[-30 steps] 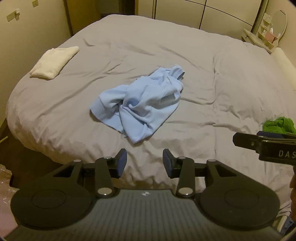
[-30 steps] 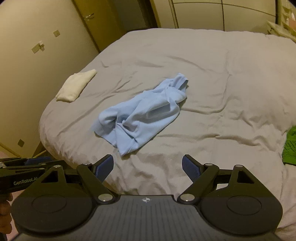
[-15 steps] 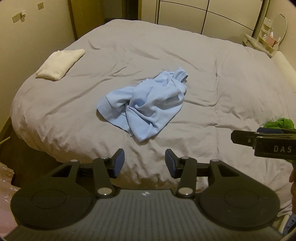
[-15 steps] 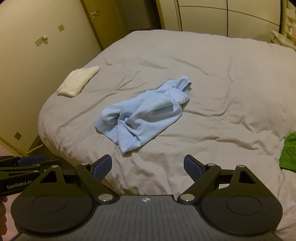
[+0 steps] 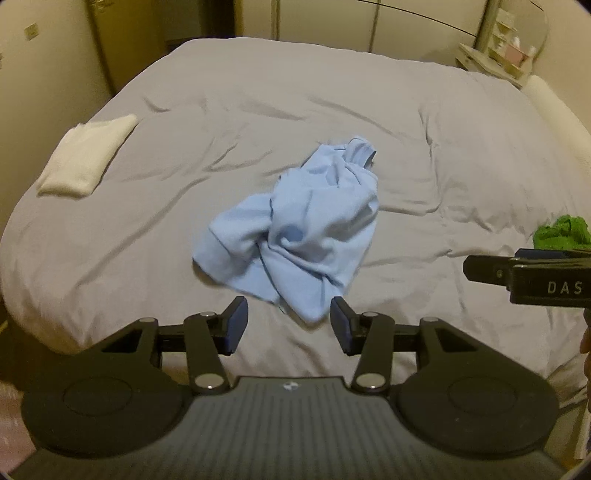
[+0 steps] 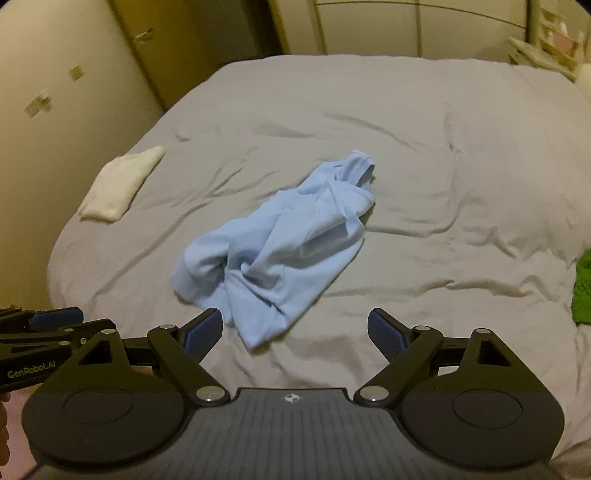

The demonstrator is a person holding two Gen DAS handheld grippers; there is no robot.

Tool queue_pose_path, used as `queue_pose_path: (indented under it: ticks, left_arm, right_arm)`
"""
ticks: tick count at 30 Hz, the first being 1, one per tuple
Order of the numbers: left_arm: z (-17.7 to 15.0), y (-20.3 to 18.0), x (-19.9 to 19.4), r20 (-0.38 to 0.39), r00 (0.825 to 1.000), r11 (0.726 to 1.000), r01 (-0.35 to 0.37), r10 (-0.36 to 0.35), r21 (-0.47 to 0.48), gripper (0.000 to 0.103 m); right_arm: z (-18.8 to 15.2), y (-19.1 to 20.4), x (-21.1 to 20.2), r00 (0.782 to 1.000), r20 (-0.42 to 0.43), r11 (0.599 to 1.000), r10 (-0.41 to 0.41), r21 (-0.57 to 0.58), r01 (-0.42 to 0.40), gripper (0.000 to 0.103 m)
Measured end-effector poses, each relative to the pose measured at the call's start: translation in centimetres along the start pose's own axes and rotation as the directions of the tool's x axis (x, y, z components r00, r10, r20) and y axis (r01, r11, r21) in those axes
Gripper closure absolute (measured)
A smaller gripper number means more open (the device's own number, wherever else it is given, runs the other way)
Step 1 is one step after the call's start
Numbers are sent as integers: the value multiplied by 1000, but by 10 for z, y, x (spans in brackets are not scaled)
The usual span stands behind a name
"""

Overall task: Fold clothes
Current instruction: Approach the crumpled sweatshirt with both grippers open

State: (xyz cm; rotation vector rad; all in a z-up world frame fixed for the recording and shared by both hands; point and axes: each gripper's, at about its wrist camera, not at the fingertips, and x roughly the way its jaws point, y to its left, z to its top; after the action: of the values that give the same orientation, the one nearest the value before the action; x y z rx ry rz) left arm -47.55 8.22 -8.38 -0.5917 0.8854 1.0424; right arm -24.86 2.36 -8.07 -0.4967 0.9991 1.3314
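Note:
A crumpled light blue garment (image 5: 303,236) lies in a heap in the middle of the grey bed (image 5: 258,110); it also shows in the right wrist view (image 6: 277,251). My left gripper (image 5: 289,325) is open and empty, just short of the garment's near tip. My right gripper (image 6: 294,334) is wide open and empty, above the bed's near edge with the garment's near tip between its fingers in view. The right gripper shows side-on in the left wrist view (image 5: 532,277). The left gripper shows at the left edge of the right wrist view (image 6: 40,332).
A folded white cloth (image 5: 85,155) lies at the bed's far left, also in the right wrist view (image 6: 118,184). A green garment (image 5: 561,230) sits at the bed's right edge. Wardrobe doors (image 6: 406,26) and a wall (image 6: 55,92) surround the bed.
Both grippers have moved forward and closer to the blue garment, which now looms larger. The left jaws have opened a little wider. The garment has not moved.

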Motion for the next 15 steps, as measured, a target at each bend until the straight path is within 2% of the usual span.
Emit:
queue_pose_path:
  ticks: [10,15]
  left_arm:
    - [53,75,62,-71,994,981,94,-83,170,57]
    - [66,97,105,-150,984,972,121,-92,200,57]
  right_arm:
    - [13,34,67,993,-58,972,-98,210,108,15]
    - [6,42,102,979,-157,950,-133,260,171,15]
